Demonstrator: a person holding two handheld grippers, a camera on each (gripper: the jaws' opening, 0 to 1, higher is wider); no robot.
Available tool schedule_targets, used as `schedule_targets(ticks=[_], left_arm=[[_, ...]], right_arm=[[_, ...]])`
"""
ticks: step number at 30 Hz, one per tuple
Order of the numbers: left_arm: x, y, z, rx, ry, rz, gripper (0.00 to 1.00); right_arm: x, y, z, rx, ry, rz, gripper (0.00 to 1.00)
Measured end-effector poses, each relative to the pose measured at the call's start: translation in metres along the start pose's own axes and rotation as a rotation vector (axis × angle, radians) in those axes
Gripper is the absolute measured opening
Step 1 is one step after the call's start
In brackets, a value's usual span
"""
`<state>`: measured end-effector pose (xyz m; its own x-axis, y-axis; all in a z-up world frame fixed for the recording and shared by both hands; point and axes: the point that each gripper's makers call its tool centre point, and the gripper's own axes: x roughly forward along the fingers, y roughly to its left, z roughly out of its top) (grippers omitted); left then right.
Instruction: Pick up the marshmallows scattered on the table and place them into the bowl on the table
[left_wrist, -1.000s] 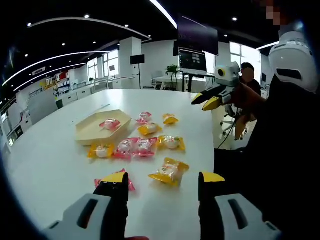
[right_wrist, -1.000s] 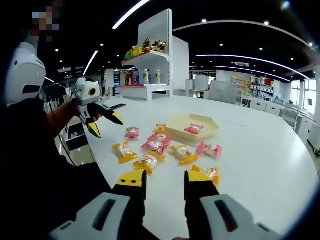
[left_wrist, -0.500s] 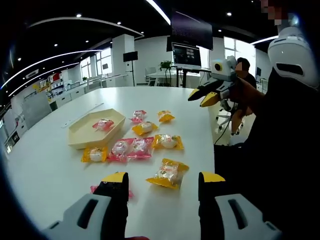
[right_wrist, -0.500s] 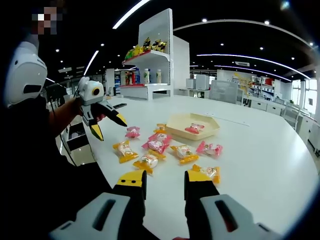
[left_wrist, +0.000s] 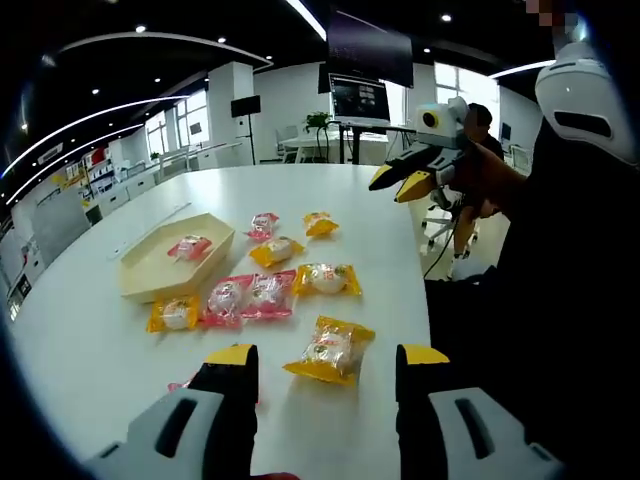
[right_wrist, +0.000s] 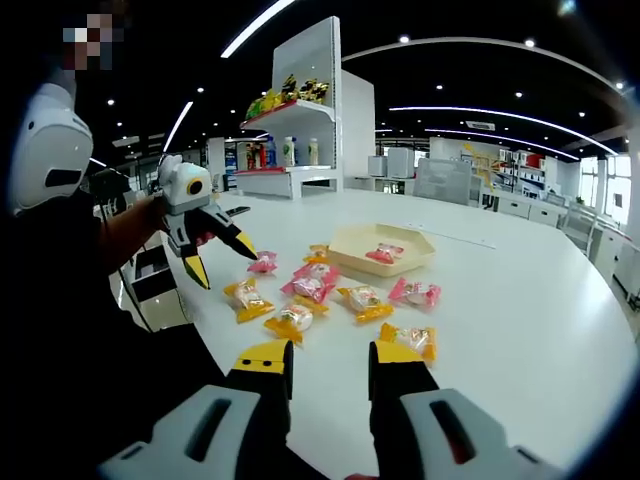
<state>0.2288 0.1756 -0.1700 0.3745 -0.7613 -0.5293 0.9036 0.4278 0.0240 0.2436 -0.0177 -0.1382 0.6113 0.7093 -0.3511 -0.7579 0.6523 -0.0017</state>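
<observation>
**Both claws agape above scattered marshmallows**

Left gripper (left_wrist: 326, 362) spread wide, empty, lower centre, over a yellow-wrapped marshmallow (left_wrist: 330, 350). Right gripper (right_wrist: 329, 358) likewise parted, empty. Beige tray-like bowl (left_wrist: 150, 274) left of centre on white table (left_wrist: 100, 350), one pink marshmallow (left_wrist: 190, 247) inside.

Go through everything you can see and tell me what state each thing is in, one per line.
Left hand-held gripper: open, empty, above a yellow marshmallow packet.
Right hand-held gripper: open, empty, held over the table.
Bowl: upright, holding one pink packet.
Other packets: loose on the table, outside the bowl.
</observation>
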Motion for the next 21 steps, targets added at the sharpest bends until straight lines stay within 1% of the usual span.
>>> schedule_targets(ticks=[5, 21], left_arm=[[0.003, -0.001, 0.0, 0.01, 0.007, -0.012, 0.55], [0.018, -0.005, -0.008, 0.045, 0.062, -0.051, 0.54]], right_arm=[[-0.001, 0.0, -0.001, 0.002, -0.001, -0.001, 0.31], [-0.001, 0.002, -0.003, 0.005, 0.0, 0.006, 0.31]])
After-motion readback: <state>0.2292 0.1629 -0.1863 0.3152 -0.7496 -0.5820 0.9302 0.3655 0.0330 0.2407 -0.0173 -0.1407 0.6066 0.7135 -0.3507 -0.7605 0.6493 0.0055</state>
